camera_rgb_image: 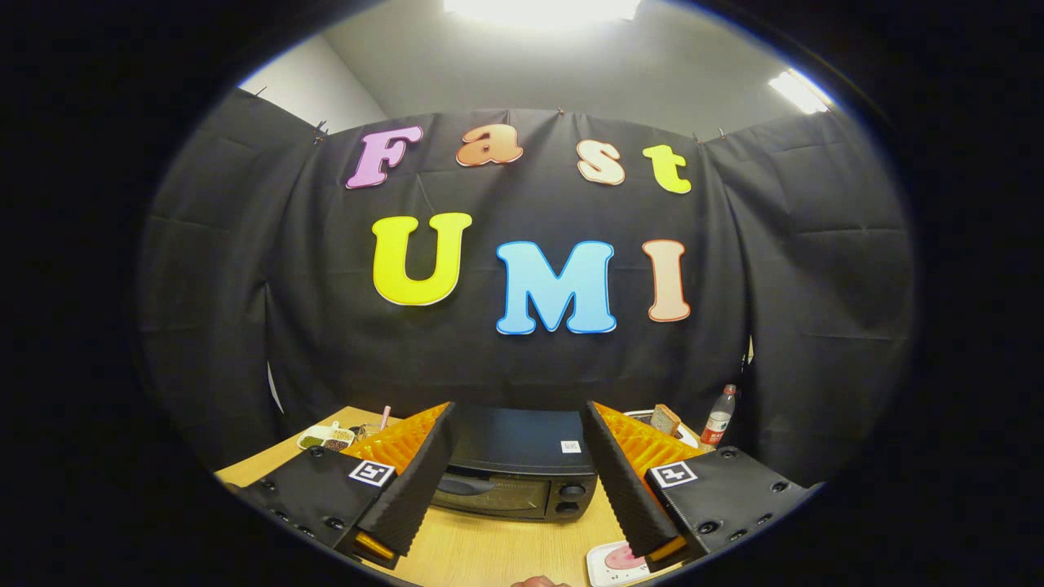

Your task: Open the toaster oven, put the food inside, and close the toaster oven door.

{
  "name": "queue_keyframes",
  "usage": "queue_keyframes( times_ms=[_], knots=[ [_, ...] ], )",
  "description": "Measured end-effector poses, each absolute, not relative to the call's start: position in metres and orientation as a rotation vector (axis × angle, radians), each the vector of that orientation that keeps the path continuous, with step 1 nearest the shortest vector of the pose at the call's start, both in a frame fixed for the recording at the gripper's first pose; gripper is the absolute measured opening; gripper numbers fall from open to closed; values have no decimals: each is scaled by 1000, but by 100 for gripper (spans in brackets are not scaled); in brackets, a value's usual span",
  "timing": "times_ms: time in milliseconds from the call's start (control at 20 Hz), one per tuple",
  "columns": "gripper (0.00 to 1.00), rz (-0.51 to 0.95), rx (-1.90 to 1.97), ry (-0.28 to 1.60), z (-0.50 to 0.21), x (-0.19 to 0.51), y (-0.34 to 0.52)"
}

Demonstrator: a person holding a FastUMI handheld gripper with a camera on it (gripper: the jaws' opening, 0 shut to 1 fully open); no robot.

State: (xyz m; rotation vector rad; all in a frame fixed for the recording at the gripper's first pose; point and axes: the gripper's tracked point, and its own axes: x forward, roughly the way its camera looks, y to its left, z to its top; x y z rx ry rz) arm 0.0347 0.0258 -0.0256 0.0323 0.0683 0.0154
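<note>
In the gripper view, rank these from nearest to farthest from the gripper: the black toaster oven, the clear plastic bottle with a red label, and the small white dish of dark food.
The gripper is open, holding nothing.
1. Black toaster oven: just ahead, between the fingers, door closed.
2. Small white dish of dark food: beyond the left finger, on the wooden table.
3. Clear plastic bottle with a red label: beyond the right finger, near the wall; close to the dish's rank.
</note>
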Motion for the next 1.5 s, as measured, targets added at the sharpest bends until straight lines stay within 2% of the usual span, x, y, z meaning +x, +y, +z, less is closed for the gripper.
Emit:
queue_keyframes(
  times_ms=[450,750,1500],
  knots=[
    [98,18,17,144,-62,68,38],
    [98,70,-14,228,-93,93,62],
    [98,119,-24,434,-197,151,103]
  ],
)
